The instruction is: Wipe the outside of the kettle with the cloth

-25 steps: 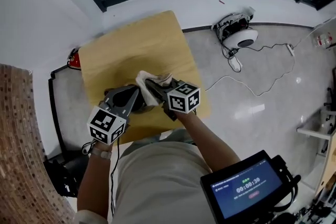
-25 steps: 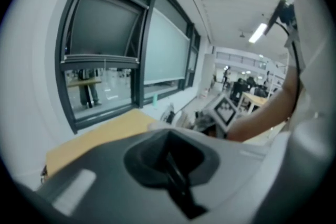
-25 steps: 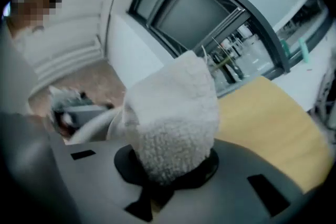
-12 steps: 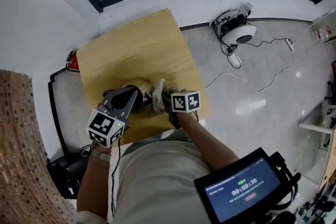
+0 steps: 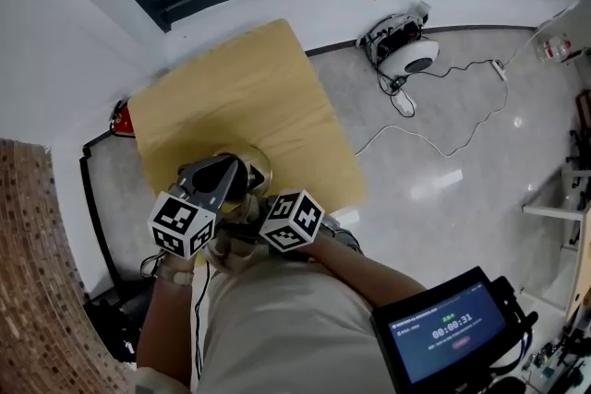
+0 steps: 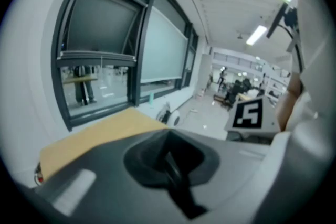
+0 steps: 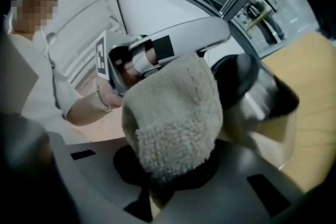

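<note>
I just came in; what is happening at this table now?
A person works at a wooden table with a handheld gripper in each hand. The right gripper is shut on a fluffy cloth, held at the side of the metal kettle. The left gripper, jaws together, sits over the kettle's top, apparently steadying it.

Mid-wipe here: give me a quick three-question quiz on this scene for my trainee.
1. True or false: the right gripper has its fingers shut on the cloth.
2. The kettle has a body of: A) shiny metal B) red plastic C) clear glass.
3. Fill in: in the right gripper view, the kettle shows to the cloth's ____.
Key: 1 true; 2 A; 3 right.
</note>
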### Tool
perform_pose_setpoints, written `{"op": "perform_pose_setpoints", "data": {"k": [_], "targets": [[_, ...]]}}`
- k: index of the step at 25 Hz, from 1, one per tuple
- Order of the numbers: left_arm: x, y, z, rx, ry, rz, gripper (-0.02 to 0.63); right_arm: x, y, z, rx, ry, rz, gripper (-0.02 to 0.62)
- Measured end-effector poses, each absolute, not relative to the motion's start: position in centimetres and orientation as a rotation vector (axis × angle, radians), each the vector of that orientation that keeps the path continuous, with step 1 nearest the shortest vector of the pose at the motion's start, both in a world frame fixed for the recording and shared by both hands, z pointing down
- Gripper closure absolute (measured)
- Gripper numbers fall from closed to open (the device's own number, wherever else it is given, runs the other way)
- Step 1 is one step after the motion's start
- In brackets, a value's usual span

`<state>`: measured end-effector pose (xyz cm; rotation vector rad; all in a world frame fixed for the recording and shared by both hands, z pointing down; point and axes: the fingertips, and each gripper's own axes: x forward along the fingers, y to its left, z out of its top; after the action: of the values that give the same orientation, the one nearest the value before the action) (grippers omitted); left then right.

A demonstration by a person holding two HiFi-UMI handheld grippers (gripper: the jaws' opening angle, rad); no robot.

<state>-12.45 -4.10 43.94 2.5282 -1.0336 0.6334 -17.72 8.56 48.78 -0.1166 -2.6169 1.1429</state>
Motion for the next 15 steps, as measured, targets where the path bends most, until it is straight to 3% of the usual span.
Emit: {"op": "perform_pose_setpoints", "data": {"k": [6,12,15], "targets": [[-15.1,-8.6,42.2,2.456,-0.990,0.529,0.611,-13.8,4.3,50.3,0.280,-2.534,1.227,0.541],[-18.2,-9.8,48.5,2.301,-0.831,0.855,0.611,-8.3,0.1,52.0,0.685,-2.510,1.438,0.541],[-19.0,-8.5,49.4,2.210,-0.877,0.818,0.617,-6.4,-3.7,52.7,0.874,-2.526,1.505,0.541]]}}
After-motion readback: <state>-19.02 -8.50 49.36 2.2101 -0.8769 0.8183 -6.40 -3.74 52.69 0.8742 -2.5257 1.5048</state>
